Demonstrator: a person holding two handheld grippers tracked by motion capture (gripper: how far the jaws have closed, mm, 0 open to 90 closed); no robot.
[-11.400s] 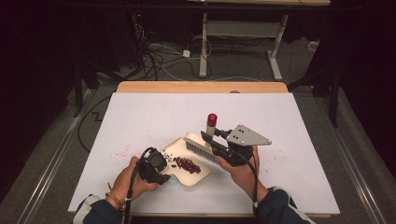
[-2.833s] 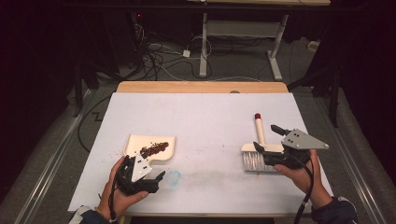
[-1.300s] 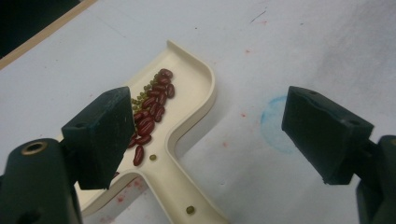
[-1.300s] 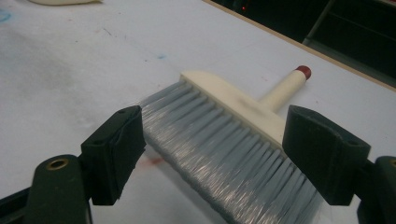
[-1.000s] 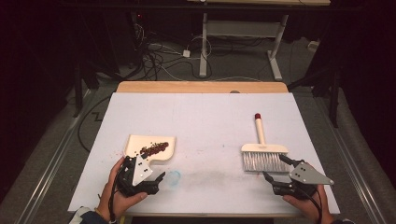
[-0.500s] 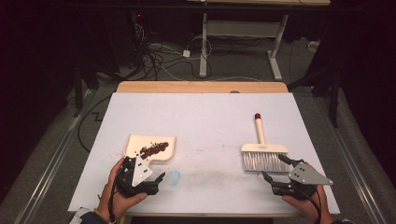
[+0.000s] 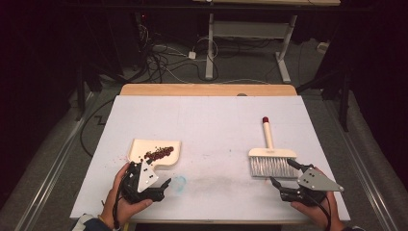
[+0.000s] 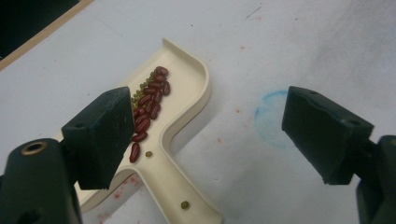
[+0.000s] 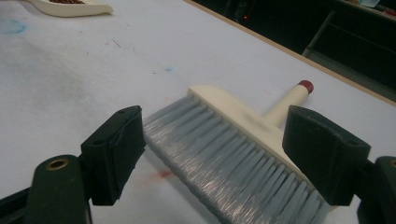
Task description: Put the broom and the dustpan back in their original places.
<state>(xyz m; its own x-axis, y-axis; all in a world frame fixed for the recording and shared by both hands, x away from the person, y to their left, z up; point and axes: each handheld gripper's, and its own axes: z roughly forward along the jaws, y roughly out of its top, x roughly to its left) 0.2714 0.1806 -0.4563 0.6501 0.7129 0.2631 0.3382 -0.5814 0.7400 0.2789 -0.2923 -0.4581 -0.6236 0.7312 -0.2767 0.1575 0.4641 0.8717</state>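
Dustpan [image 7: 156,153] lying flat on the white tabletop [image 7: 211,125] holding red beans [image 7: 159,153], left tongs [image 7: 162,186] gaping empty just behind its handle, brush [image 7: 270,155] resting apart at right, right tongs [image 7: 284,174] spread wide by its bristles, gripping nothing

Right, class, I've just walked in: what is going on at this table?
A person sits at a white table with a gripper in each hand. The dustpan, holding red and green beans, lies flat in front of the left gripper, whose jaws stand open and hold nothing. The brush lies on the table near the right gripper, also open and empty. Sweeping looks finished, with both tools set down.
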